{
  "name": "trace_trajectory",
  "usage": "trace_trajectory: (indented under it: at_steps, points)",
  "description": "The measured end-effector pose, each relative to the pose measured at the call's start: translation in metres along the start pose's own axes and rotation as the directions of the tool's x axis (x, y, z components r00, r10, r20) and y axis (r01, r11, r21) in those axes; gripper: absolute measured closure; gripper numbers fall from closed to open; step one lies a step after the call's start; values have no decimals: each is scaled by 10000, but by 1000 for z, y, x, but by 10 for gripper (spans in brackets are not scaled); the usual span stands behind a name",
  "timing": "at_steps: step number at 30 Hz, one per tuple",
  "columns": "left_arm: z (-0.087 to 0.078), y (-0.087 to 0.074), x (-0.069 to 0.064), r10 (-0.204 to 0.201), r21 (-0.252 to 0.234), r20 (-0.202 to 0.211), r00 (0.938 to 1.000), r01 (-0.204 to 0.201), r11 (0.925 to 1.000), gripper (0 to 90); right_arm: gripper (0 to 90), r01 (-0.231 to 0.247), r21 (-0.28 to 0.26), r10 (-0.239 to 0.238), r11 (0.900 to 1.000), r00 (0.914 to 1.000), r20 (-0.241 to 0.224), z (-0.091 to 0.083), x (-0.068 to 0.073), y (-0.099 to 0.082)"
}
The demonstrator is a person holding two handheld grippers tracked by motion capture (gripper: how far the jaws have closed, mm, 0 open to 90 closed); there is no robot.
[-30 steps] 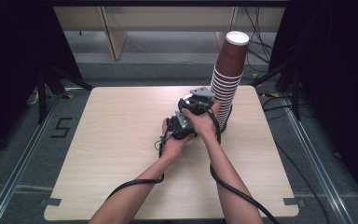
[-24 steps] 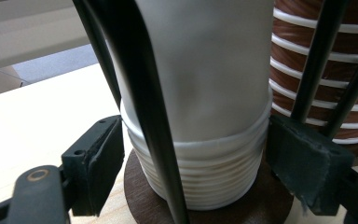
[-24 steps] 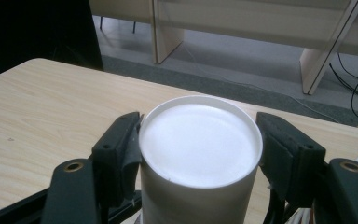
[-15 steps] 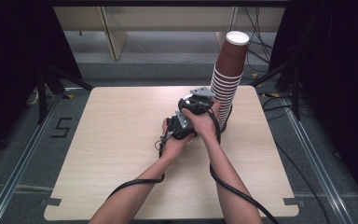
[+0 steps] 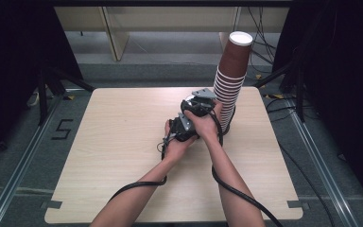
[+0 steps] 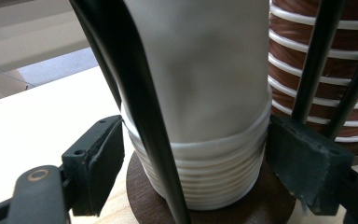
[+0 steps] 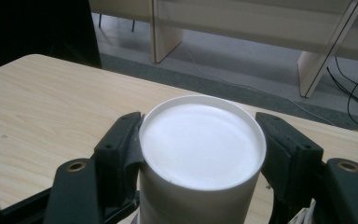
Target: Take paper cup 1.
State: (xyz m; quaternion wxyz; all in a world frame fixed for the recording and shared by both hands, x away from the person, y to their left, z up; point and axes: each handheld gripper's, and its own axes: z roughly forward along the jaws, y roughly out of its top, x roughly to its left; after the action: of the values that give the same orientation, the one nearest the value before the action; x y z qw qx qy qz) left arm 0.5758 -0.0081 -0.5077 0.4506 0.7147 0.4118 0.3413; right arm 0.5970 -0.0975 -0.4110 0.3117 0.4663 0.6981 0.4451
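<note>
You have a tall stack of brown cups at the table's two o'clock corner, and pale wooden furniture beyond its twelve o'clock edge

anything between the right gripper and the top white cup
Nothing visible. The right gripper is already shut on the top white cup, its pads against both sides just under the upturned base.
</note>
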Motion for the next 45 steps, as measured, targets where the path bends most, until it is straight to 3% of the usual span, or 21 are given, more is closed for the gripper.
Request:
trace_trajectory:
  at_steps: [4, 5, 6, 7, 8, 10, 15, 21, 22, 23, 25, 30, 31, 34, 36, 45]
  points:
    - [0, 0, 0, -15, -55, -12, 10000, 15, 10000, 195, 353, 20, 25, -20, 10000, 10000, 34, -1, 0, 0]
    - [0, 0, -1, -43, -74, 2, 10000, 43, 10000, 194, 353, 242, -35, -242, 9997, 9997, 56, -1, -1, 1]
    - [1, 0, -1, -87, -110, 11, 10000, 87, 9999, 194, 353, 63, -54, -63, 10000, 10000, -52, -1, 0, 1]
    - [-1, 0, 1, 293, 192, -56, 9996, -292, 9994, 204, 354, 150, -42, -150, 9999, 9999, 1, -2, 0, 2]
    - [0, 0, 0, 253, 128, -89, 9996, -252, 9996, 215, 354, -25, -107, 25, 9999, 10000, 2, -4, 0, 3]
    - [-1, 0, 0, 255, 181, -62, 9997, -253, 9995, 207, 354, 211, -344, -212, 9992, 9998, -16, -6, 0, 8]
    - [-1, 1, 0, 281, 217, -45, 9996, -280, 9994, 216, 354, 44, -453, -45, 9990, 10000, -14, -8, 0, 11]
    - [0, 1, 0, 294, 194, -77, 9995, -292, 9994, 219, 355, 111, -737, -114, 9972, 9999, -42, -14, 2, 20]
    - [0, 1, 0, 288, 191, -72, 9996, -286, 9994, 219, 355, 325, -759, -326, 9966, 9995, 1, -15, 1, 22]
    - [0, 1, 0, 295, 193, -76, 9995, -294, 9994, 219, 356, 134, -730, -134, 9972, 9999, 11, -17, 3, 23]
    - [0, 1, 0, 298, 195, -76, 9995, -297, 9994, 219, 356, 186, -757, -187, 9970, 9998, -8, -18, 3, 25]
    - [1, 1, -1, 217, 133, -75, 9997, -216, 9997, 220, 357, 169, -1061, -167, 9942, 9999, 27, -22, 4, 30]
    - [1, 1, -1, 217, 133, -75, 9997, -216, 9997, 221, 357, 352, -1209, -356, 9920, 9994, -7, -22, 3, 31]
    - [1, 1, -1, 224, 136, -93, 9997, -223, 9997, 222, 357, 140, -1238, -144, 9922, 9999, -22, -26, 5, 33]
    - [1, 1, -1, 198, 111, -113, 9997, -197, 9997, 223, 358, 417, -1604, -410, 9862, 9991, 75, -30, 5, 38]
    - [1, 1, -1, 174, 124, -149, 9997, -172, 9998, 225, 358, 234, -1940, -237, 9807, 9997, 9, -40, 4, 46]
